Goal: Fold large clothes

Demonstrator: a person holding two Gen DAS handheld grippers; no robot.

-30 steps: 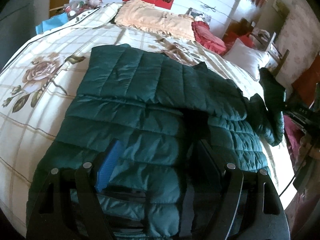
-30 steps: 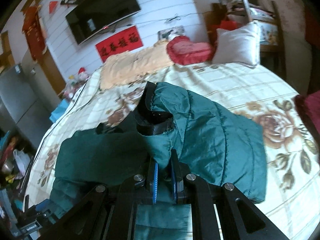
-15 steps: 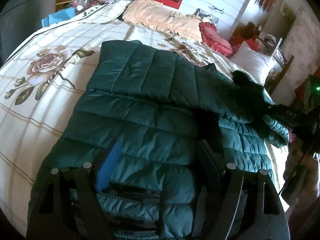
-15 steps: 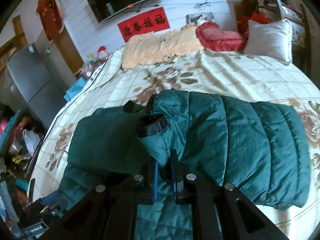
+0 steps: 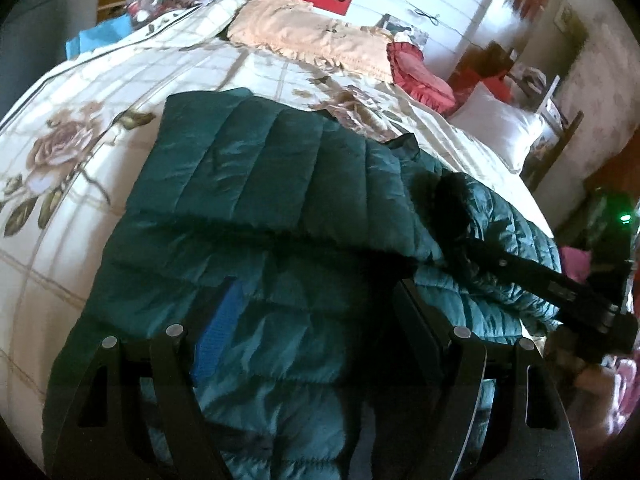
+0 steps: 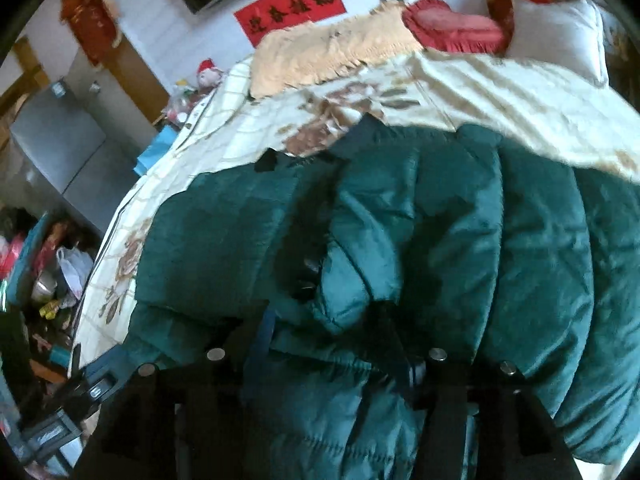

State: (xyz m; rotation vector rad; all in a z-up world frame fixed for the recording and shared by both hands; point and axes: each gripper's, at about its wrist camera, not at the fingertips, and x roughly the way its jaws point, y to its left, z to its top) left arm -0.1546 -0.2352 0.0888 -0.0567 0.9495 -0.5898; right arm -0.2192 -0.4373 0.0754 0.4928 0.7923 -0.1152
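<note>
Dark green quilted jacket (image 5: pixel 256 216) lies across the floral bedspread (image 5: pixel 80 128), its long axis running from us toward the pillows, one sleeve folded crosswise over the body. Our left gripper (image 5: pixel 316 320) stands spread above the hem, pinching nothing. Our right gripper (image 6: pixel 324 332) has just been opening; the sleeve's dark cuff (image 6: pixel 308 256) rests between its parted fingers, unpressed. Only the right view shows the grey fridge (image 6: pixel 60 140); only the left shows the right gripper's arm
</note>
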